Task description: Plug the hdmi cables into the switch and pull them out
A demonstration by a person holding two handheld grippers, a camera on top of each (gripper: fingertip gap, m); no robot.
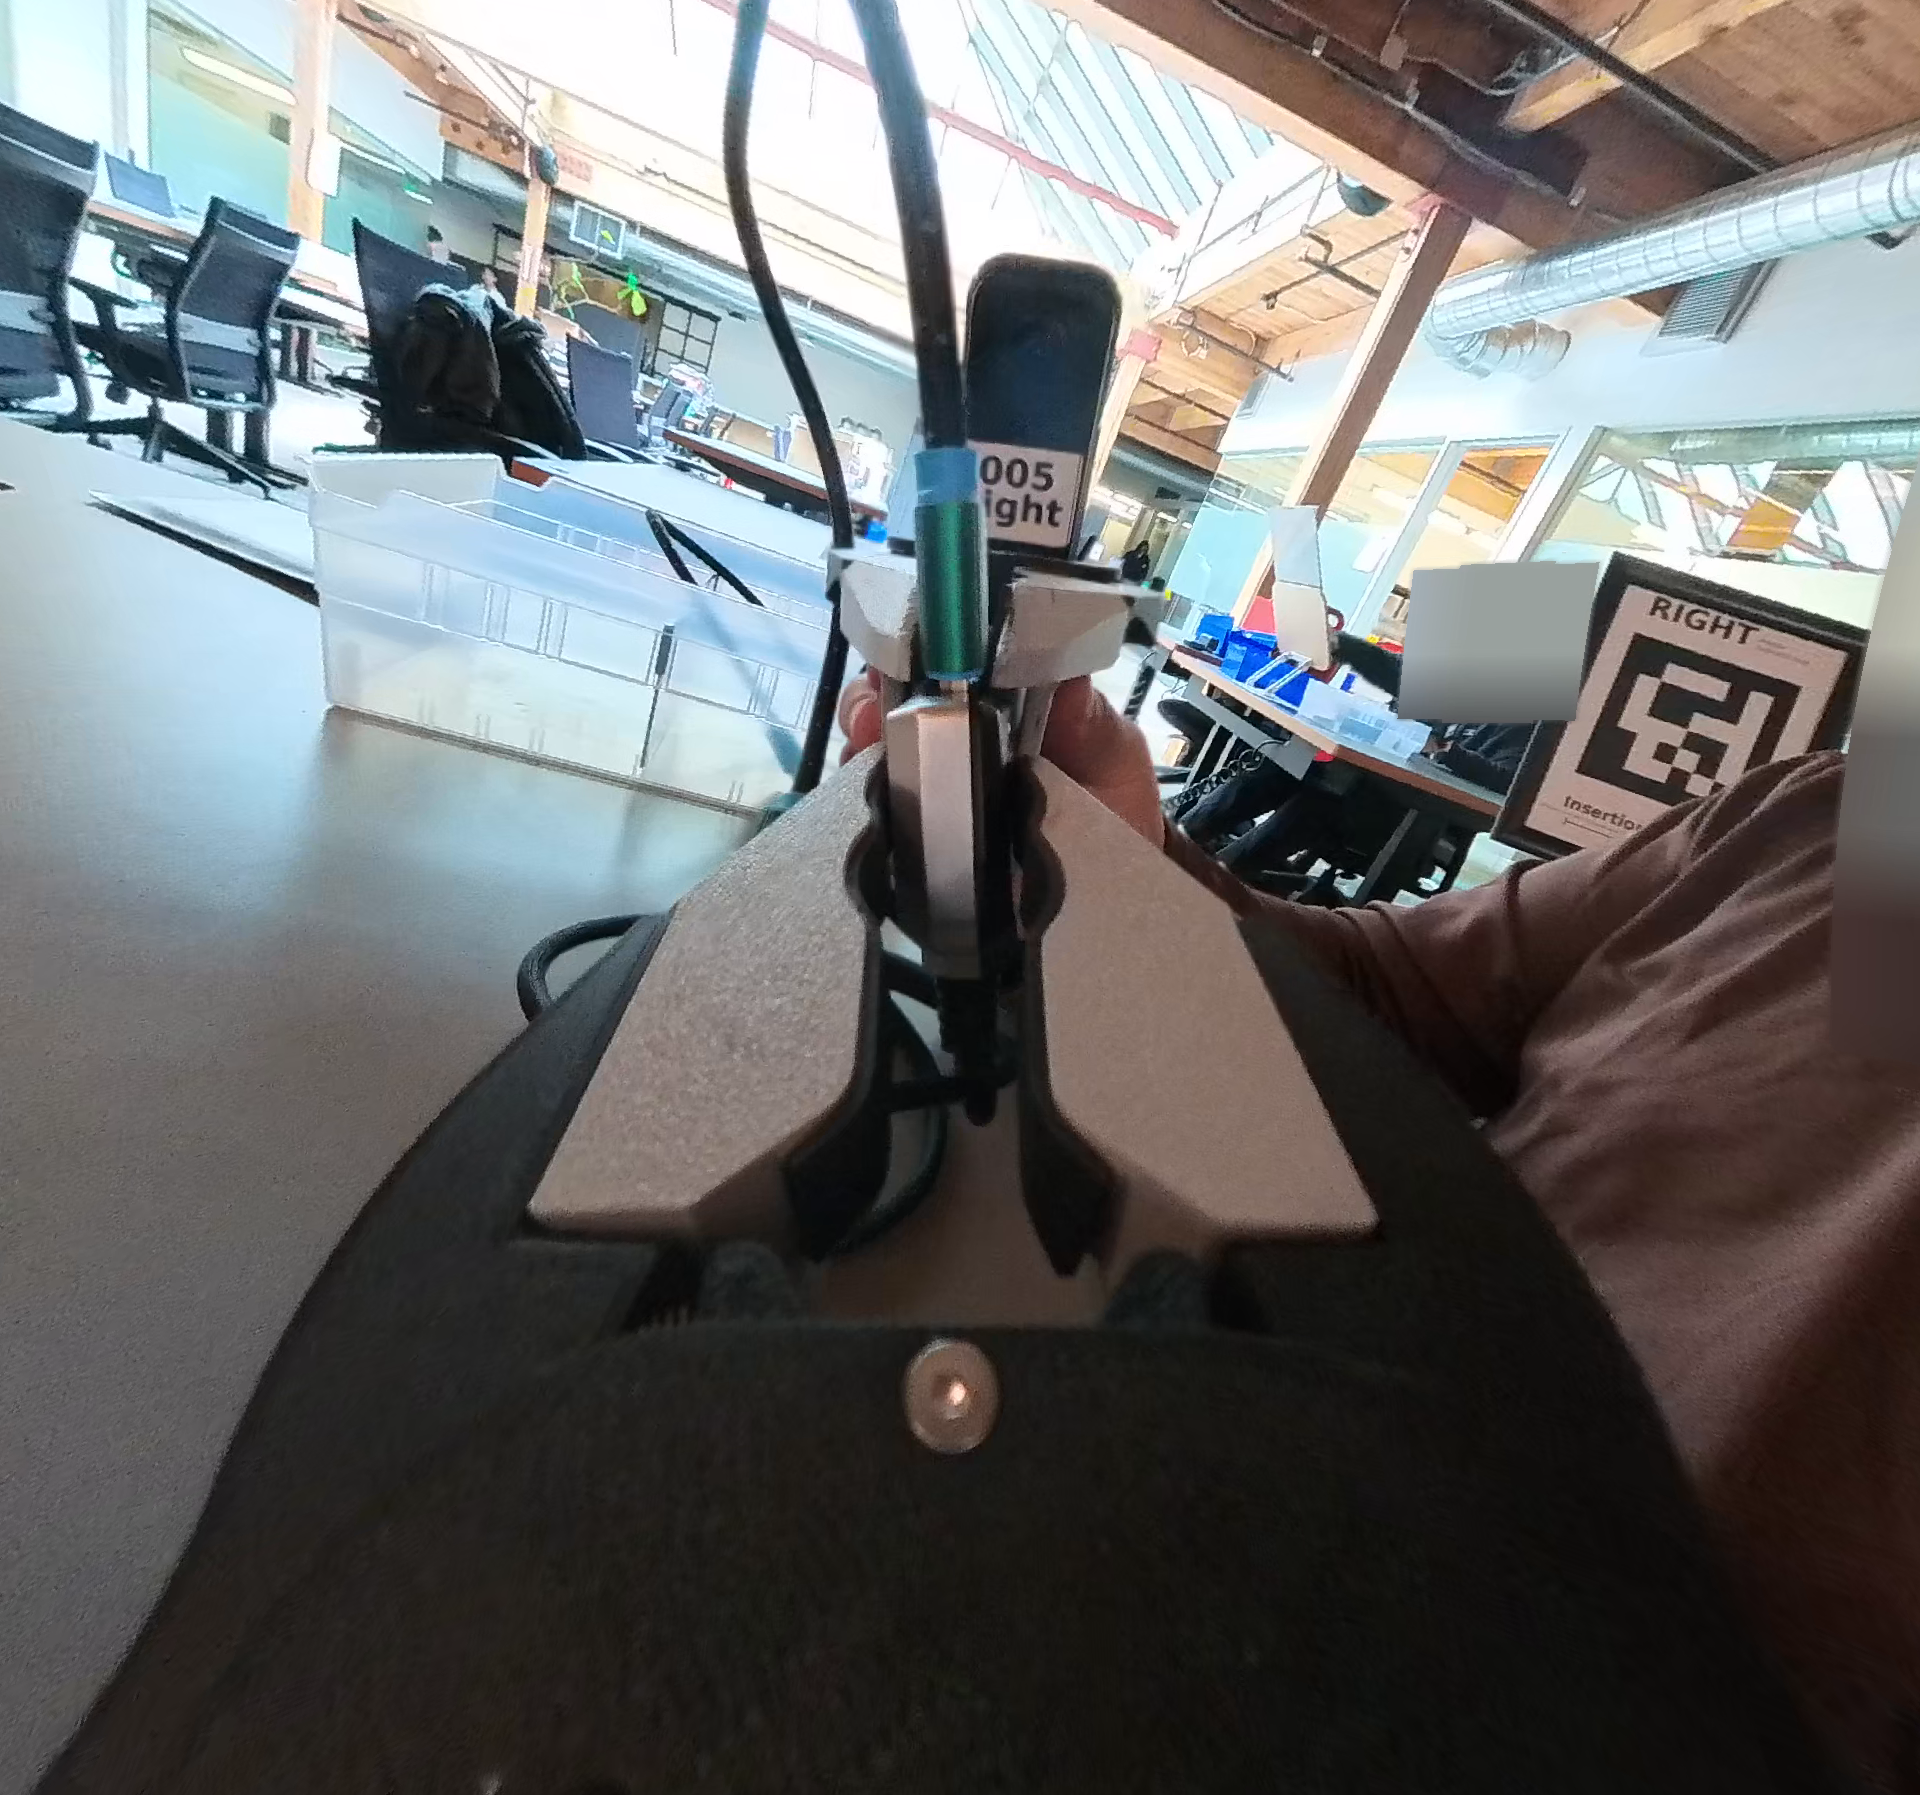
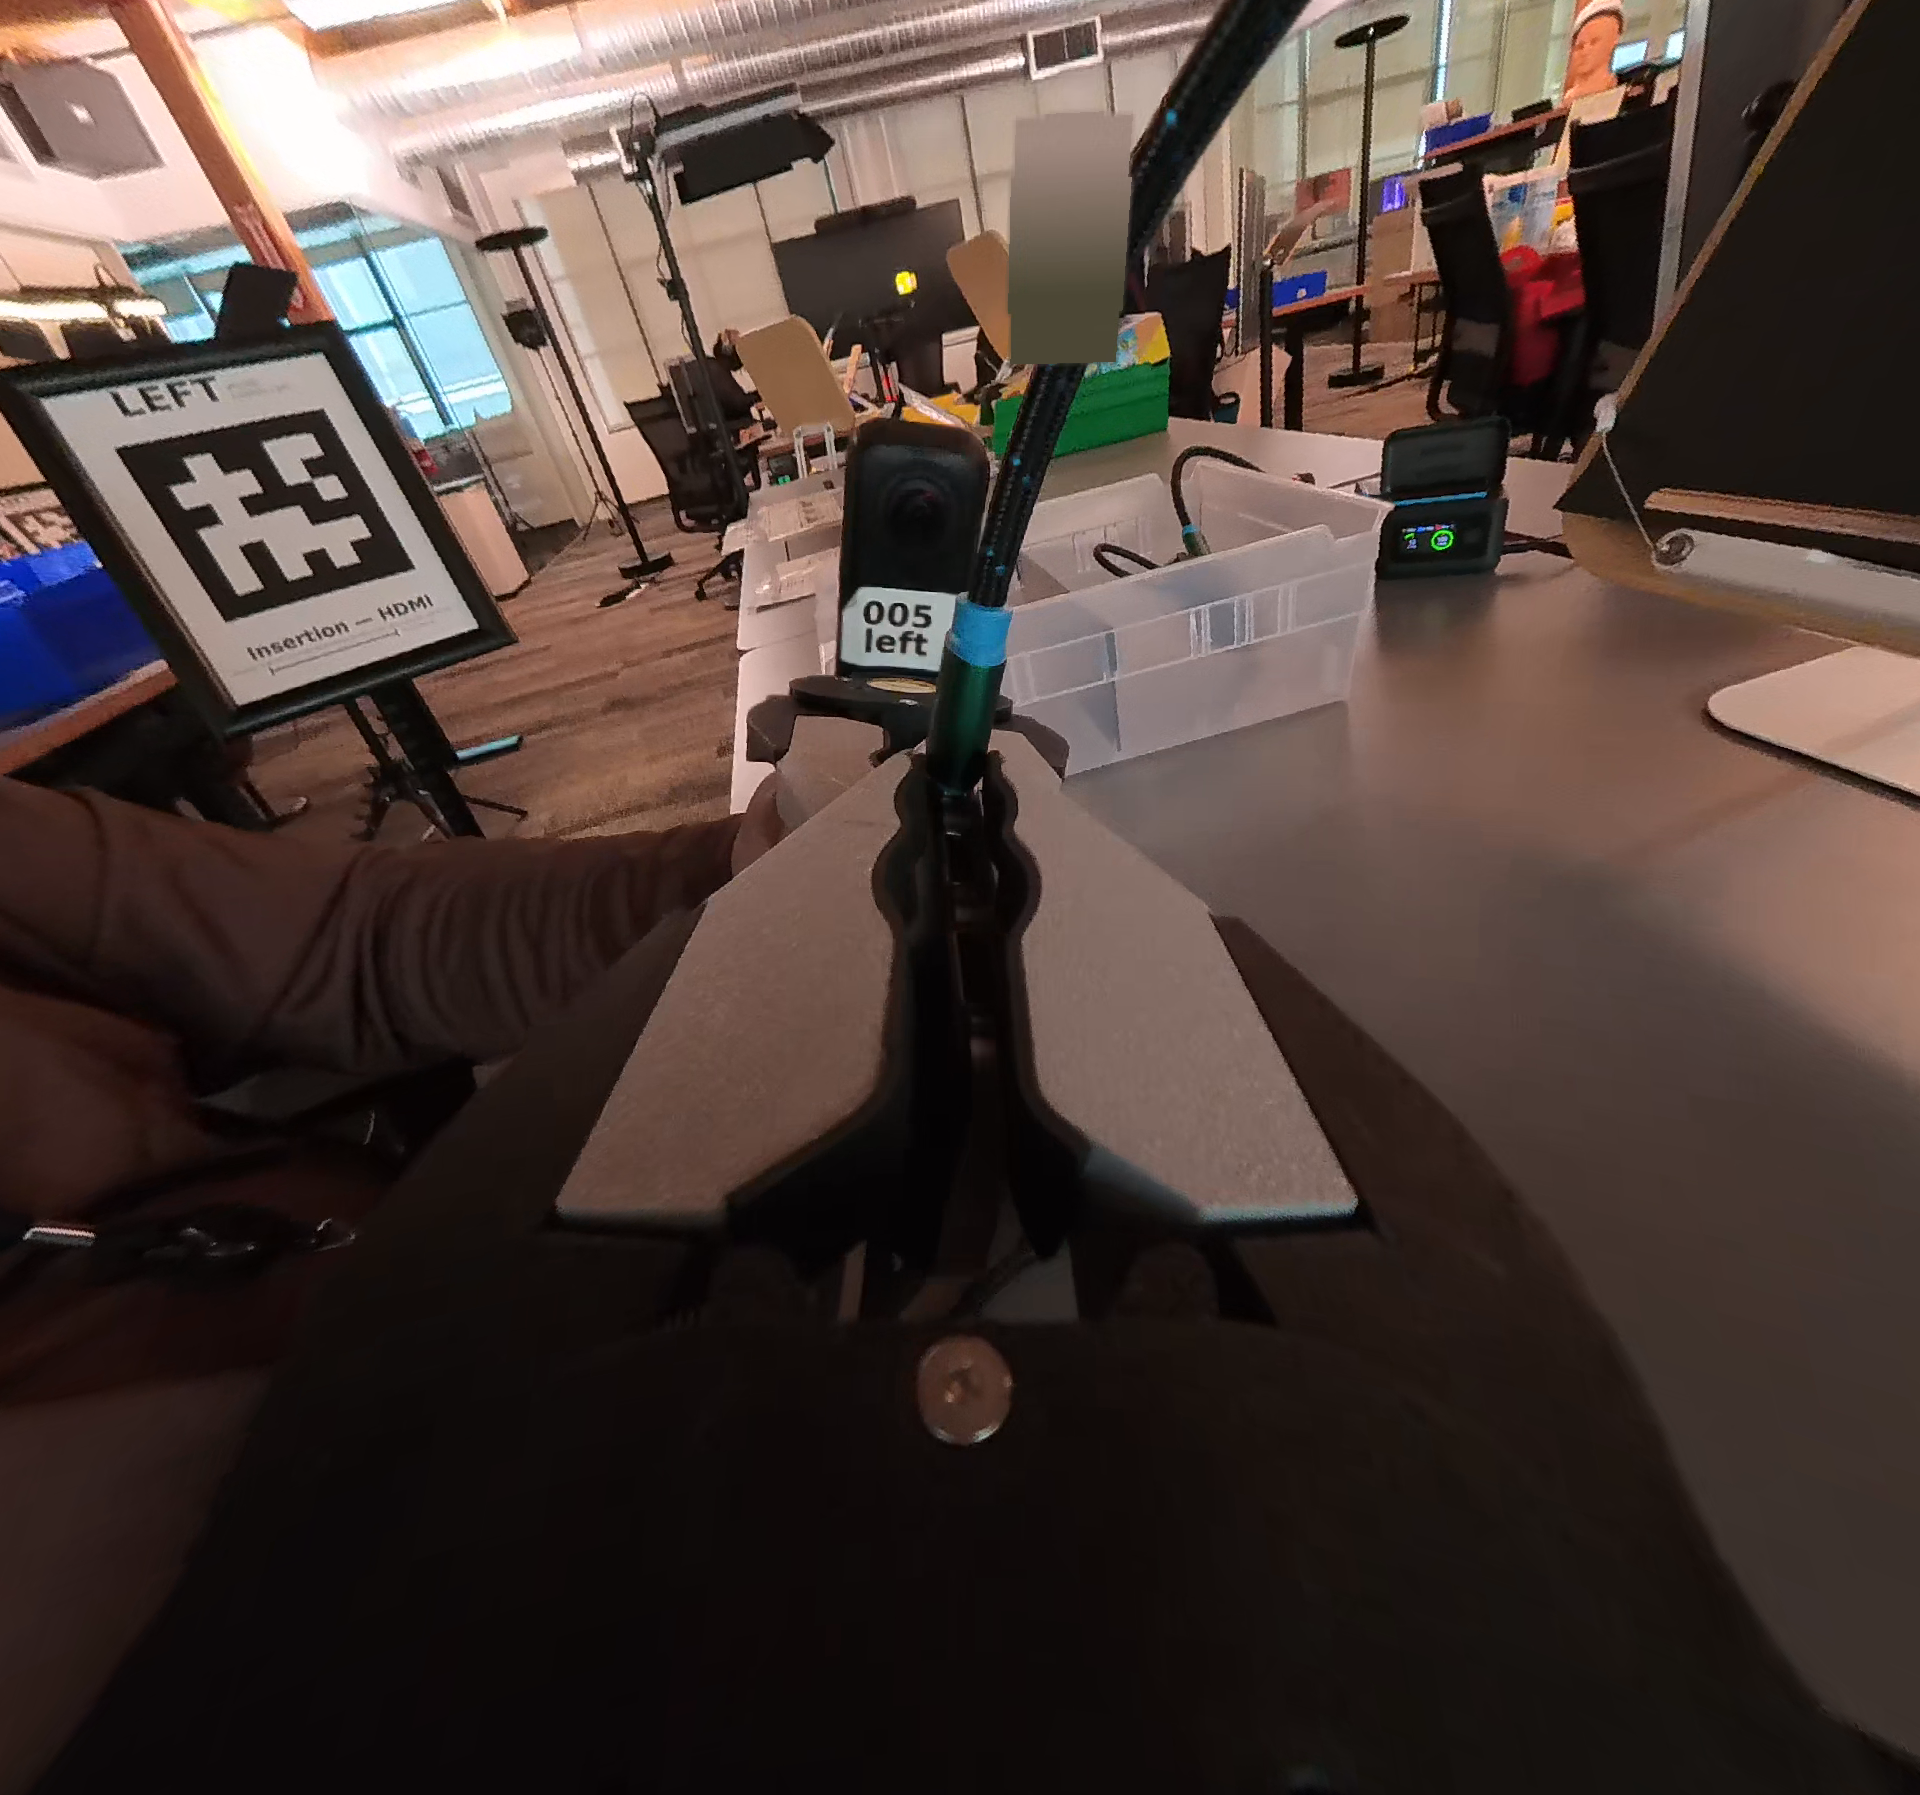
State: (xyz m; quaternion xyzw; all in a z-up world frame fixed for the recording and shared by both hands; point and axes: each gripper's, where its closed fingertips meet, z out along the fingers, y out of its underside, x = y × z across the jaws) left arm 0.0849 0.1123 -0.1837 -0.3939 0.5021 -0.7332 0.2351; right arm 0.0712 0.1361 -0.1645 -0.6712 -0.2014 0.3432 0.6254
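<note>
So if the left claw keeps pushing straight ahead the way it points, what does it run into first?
Most likely the right claw. It faces the left claw head-on, closed on the green plug that meets the silver switch held in the left claw. The gap between the two claws looks small, though depth is hard to judge.

Skylit open office (image 1: 1039, 135), timber beams (image 1: 1351, 31), mesh chairs (image 1: 223, 311).

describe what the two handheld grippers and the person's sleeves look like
Both grippers, left gripper and right gripper, have grey wedge-shaped fingers with wavy black inner pads on a black body with a silver screw. Each carries a black camera with a white label. Sleeves are brown.
</note>
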